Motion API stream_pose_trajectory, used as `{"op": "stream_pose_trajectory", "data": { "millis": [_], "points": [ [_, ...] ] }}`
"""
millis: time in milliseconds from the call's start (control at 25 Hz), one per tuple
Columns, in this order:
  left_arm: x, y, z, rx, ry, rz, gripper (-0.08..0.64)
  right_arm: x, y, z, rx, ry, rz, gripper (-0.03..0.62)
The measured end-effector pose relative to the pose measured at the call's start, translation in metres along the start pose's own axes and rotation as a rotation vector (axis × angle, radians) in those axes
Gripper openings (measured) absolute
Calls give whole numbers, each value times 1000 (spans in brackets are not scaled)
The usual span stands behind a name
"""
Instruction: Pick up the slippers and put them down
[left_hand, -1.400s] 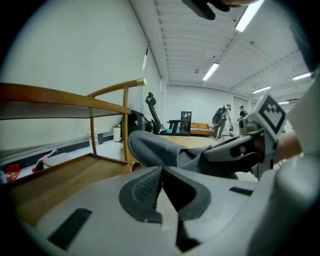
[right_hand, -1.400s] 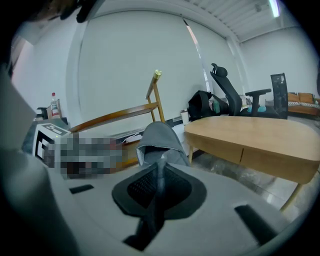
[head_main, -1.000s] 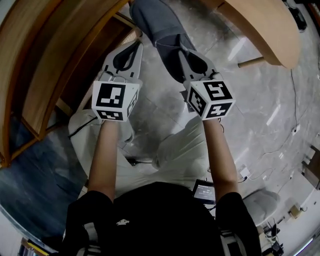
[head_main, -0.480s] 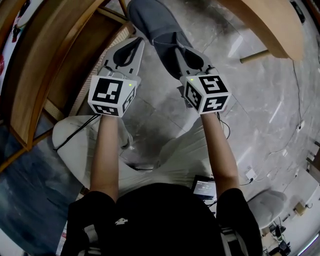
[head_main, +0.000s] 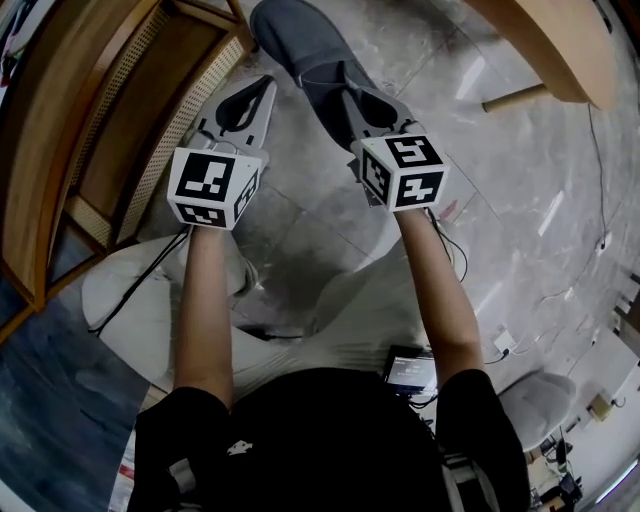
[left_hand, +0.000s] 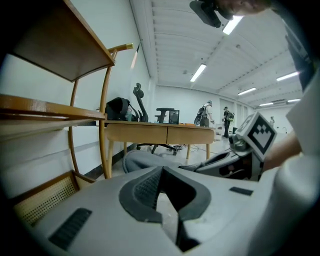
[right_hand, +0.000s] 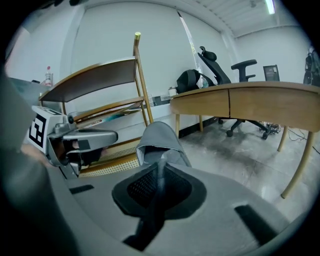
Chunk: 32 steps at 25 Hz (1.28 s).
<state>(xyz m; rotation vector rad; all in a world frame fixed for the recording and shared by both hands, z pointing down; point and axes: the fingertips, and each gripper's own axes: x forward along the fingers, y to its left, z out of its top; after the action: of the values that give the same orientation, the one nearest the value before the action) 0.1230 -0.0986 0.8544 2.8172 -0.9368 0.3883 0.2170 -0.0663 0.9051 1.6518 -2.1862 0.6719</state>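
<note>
1. Slipper (head_main: 300, 45): grey, soft-sided, single. Far centre of the head view, toe pointing away, heel end nearest the grippers. Over the pale marble floor (head_main: 520, 200); contact with the floor hard to judge from above, possibly hanging just clear.
2. Right gripper (head_main: 349, 93): clenched on the slipper. In the right gripper view (right_hand: 160, 172), a thin fold of the slipper's rim (right_hand: 160, 137) pinched between the dark ribbed pads, the body of the slipper rising beyond the tips.
3. Left gripper (head_main: 264, 88): jaws drawn together at the tips, nothing between them. In the left gripper view (left_hand: 161, 171), only a wedge of floor visible behind the pads. Just left of the slipper, apart from it.
4. Marker cubes: one at the near end of each gripper, left (head_main: 212, 185) and right (head_main: 405, 170), black squares on white.
5. Forearms: bare, extended from a black shirt (head_main: 300, 440) at the near edge; pale trousers (head_main: 350, 320) below them.
6. Wooden shelf unit (head_main: 110, 120): far left, curved uprights, cane-weave lower panel close to the left gripper.
7. Curved wooden desk (head_main: 560, 50): far right, slim legs, well apart from the slipper.
8. Office chairs (right_hand: 240, 70): black, behind the desk in the right gripper view.
9. Cable (head_main: 140, 280): dark, trailing on the floor at near left.
</note>
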Motion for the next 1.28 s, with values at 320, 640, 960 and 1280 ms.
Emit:
{"op": "stream_pose_trajectory", "data": {
  "millis": [320,640,960,1280],
  "points": [
    [7,-14,-60,-54,80,3,5,25,-4,-57,-49,112,-19,9],
    [0,-27,-124,-105,206,-20,5,47,0,-113,-9,224,-10,9],
    [3,-32,-153,-132,267,-37,6,69,-2,-169,61,319,-19,9],
    [6,-43,-179,-134,334,-55,5,75,0,-214,152,398,-22,9]
  ]
}}
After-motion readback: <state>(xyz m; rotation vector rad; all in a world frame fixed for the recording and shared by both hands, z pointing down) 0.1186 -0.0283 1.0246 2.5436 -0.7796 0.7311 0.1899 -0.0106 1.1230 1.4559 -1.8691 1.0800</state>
